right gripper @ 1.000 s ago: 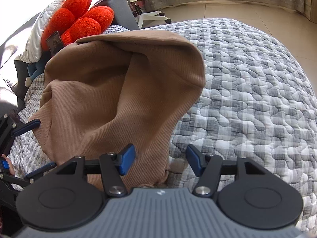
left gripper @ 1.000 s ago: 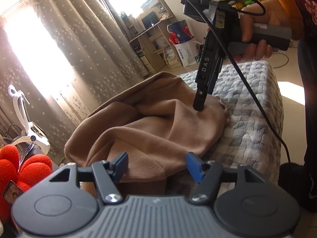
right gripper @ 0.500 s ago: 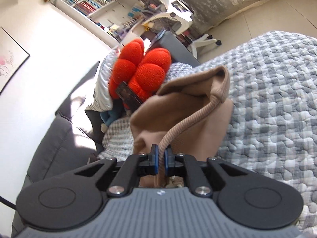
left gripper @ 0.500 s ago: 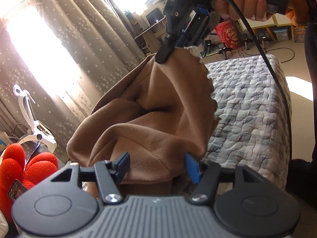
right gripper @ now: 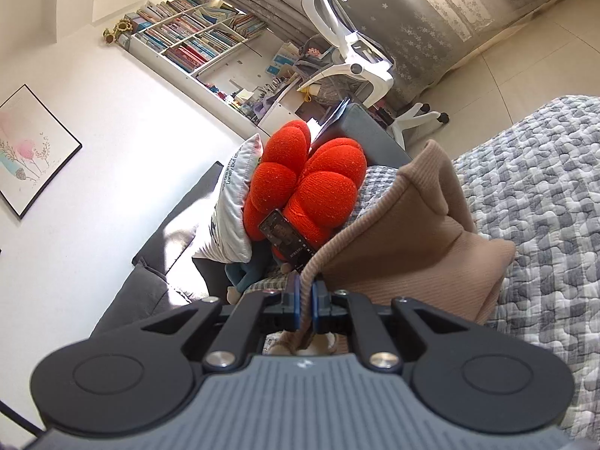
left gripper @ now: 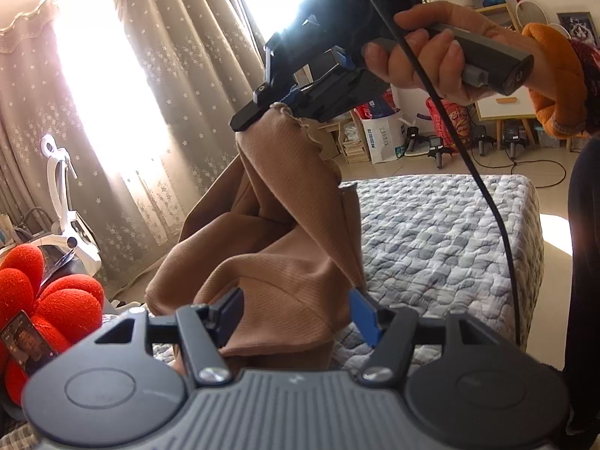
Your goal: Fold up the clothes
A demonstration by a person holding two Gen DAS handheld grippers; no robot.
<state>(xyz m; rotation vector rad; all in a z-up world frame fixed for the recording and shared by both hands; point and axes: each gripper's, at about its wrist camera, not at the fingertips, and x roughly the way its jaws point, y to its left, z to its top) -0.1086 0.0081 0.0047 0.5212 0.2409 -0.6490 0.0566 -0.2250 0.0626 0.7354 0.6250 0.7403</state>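
Overhead, in the left wrist view, the right gripper (left gripper: 279, 107) is held by a hand (left gripper: 431, 56) well above the bed (left gripper: 450, 232), and its fingers are pressed together on a ribbed edge of the tan garment (left gripper: 285, 232). From that pinched edge the cloth is drawn down in a long fold toward the near corner of the bed, where the bulk of it is gathered in a heap. The left gripper (left gripper: 296, 317) is seen with its blue-padded fingers spread wide; the lower heap of the garment lies between them and just ahead, but whether it is touched by either pad cannot be told. A black cable (left gripper: 487, 195) is hung from the right gripper down across the quilted cover.

In the right wrist view, the right gripper (right gripper: 305, 300) is shown closed on the ribbed hem, which is pulled taut out of the fingers toward the rest of the tan garment (right gripper: 420, 232) lying on the grey checked quilt. Beyond it, at the far edge of the bed, a red cushion (right gripper: 307, 187) is propped, with a phone (right gripper: 287, 242) leaned against it.
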